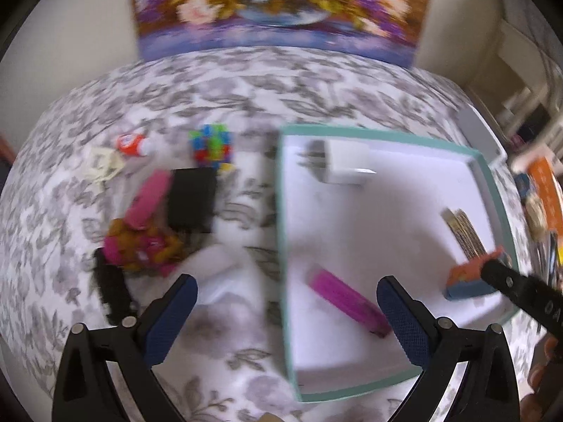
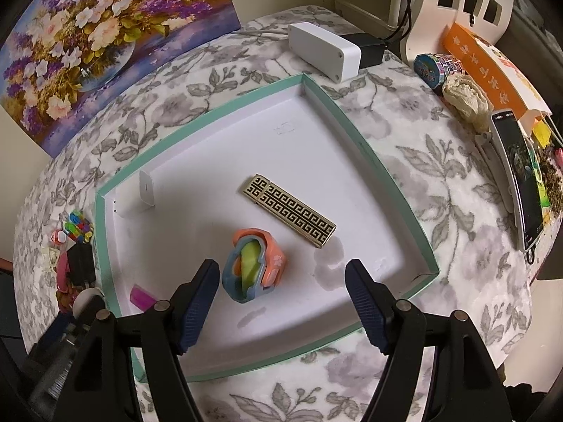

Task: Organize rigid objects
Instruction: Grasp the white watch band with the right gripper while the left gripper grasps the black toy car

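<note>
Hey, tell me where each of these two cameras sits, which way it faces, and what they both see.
Left wrist: sits on the left claw, looking down across the tray's left wall and the clutter beside it; both its open fingers show, plus the right claw's tip.
Right wrist: sits on the right claw, looking down into the tray over the orange-blue toy; both open fingers show.
Shared: tray, white charger, patterned bar, pink bar, painting.

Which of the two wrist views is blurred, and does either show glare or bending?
Left wrist view: motion blur smears the painting and the toys; tray edges soft. Right wrist view: sharp, gold patterned bar crisp. Both bend the tray rims by fisheye; no strong glare.
</note>
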`<act>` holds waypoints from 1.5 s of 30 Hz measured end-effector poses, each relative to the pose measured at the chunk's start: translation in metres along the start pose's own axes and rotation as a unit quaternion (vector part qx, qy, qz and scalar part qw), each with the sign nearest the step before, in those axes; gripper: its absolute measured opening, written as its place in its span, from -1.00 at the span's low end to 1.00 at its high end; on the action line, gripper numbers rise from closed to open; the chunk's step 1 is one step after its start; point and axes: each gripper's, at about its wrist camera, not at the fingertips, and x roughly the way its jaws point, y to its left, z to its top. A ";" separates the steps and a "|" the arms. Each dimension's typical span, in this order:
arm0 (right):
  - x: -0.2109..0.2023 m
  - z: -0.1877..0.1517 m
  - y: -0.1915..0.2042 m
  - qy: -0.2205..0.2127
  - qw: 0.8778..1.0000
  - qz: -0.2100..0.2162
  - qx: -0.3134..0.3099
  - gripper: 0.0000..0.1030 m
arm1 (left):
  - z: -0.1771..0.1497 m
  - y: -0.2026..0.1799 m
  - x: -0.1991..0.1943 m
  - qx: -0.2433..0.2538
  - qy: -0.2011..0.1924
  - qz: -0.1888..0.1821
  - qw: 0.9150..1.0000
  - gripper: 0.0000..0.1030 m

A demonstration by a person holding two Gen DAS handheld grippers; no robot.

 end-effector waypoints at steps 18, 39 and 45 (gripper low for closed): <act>-0.026 -0.019 0.062 -0.037 0.996 0.037 -0.068 0.45 | 0.020 0.128 -0.053 -0.122 -0.043 0.071 0.989 1.00; 0.008 -0.080 0.213 -0.003 0.968 0.070 -0.240 0.45 | 0.000 0.200 -0.015 -0.194 0.032 0.041 0.980 1.00; 0.021 -0.082 0.225 0.005 0.966 0.069 -0.247 0.45 | -0.004 0.201 -0.001 -0.201 0.052 0.032 0.978 1.00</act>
